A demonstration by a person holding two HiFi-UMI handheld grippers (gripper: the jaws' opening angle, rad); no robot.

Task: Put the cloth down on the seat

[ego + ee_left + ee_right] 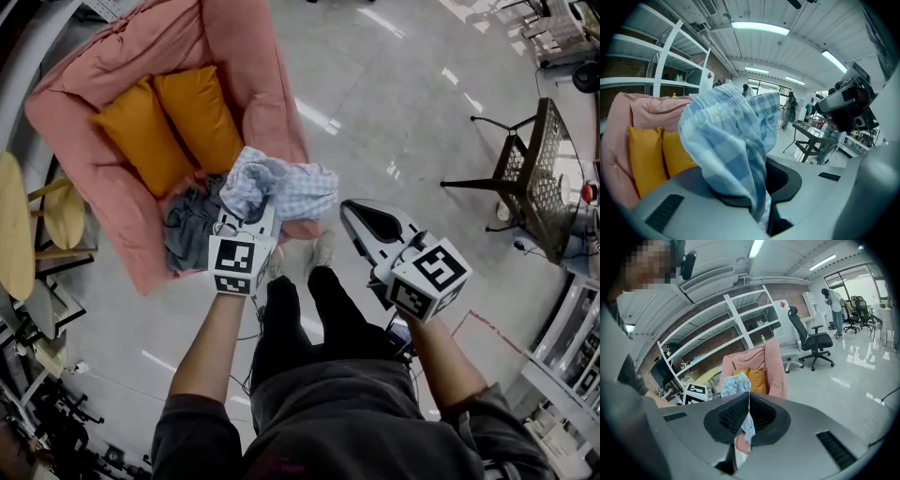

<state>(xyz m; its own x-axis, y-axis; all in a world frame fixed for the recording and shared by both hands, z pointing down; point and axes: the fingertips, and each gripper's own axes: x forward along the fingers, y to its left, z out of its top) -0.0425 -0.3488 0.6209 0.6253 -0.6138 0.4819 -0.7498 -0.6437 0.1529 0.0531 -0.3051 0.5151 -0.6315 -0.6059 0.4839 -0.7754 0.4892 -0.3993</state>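
Soft crumpled checked cloth (281,187), matt pink padded fabric seat (248,56), mustard fabric cushions (202,117), glossy smooth floor (394,103)

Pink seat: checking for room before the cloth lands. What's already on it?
Two orange cushions lean at the back; a grey garment lies in front. The checked cloth in the left hand-held gripper hides part of that garment and the seat beneath.

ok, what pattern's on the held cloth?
Pale blue and white check on the cloth; clearest in the left gripper view.
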